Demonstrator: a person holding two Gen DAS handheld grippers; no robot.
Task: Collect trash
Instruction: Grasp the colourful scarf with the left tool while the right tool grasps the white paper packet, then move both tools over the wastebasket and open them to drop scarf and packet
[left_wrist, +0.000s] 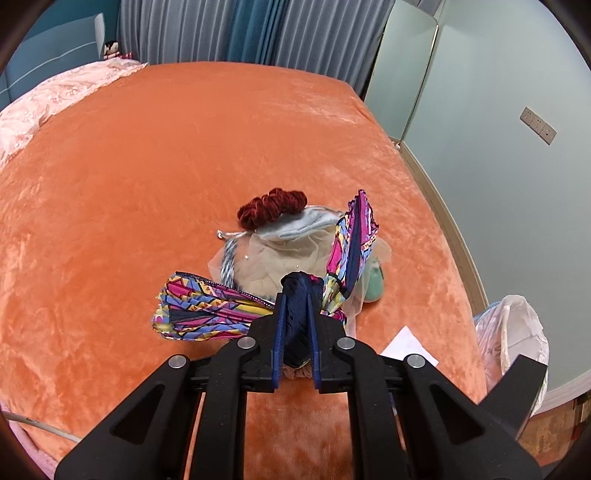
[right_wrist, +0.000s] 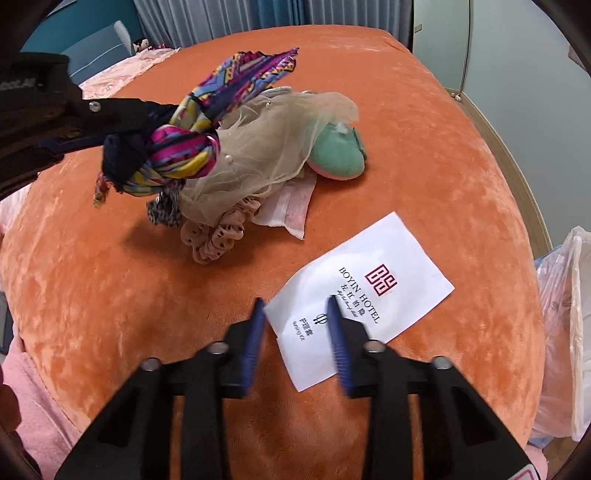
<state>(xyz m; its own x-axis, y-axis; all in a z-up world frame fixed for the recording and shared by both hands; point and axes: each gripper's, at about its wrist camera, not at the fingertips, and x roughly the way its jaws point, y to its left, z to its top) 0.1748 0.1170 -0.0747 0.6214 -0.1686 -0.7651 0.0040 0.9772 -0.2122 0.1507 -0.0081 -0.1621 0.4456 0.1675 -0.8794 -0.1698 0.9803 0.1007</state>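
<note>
Left wrist view: a multicoloured patterned silky scarf (left_wrist: 207, 306) is being clenched at its navy knot by the left gripper (left_wrist: 297, 291). The blue-padded fingers (left_wrist: 280, 325) are being pressed tight on the dark fabric. The scarf's two ends are being spread out left and up-right above the orange plush bed cover (left_wrist: 221, 147). Behind the scarf, a pile is being seen on the bed: a dark red velvet scrunchie (left_wrist: 271, 206), a beige tulle cloth (left_wrist: 280, 254) and a mint green soft item (left_wrist: 375, 284). A corner of a white paper hotel packet (left_wrist: 406, 343) is being shown just right of the fingers, lying flat on the bed. A white plastic bag (left_wrist: 517, 332) is being seen past the bed's right edge.

Right wrist view: the right gripper (right_wrist: 295, 301) is being held over the near corner of the white packet. Its fingers (right_wrist: 255, 332) are being kept apart, one at the packet's left edge and one over its printed face. No squeeze on the paper is being shown, so the fingers are being read as released. The scarf is being held up at the upper left, above the tulle. A beige dotted scrunchie (right_wrist: 214, 240) and a pink-white tissue (right_wrist: 291, 210) are being seen at the pile's near side, apart from the packet. The plastic bag is being seen at the right edge.
</note>
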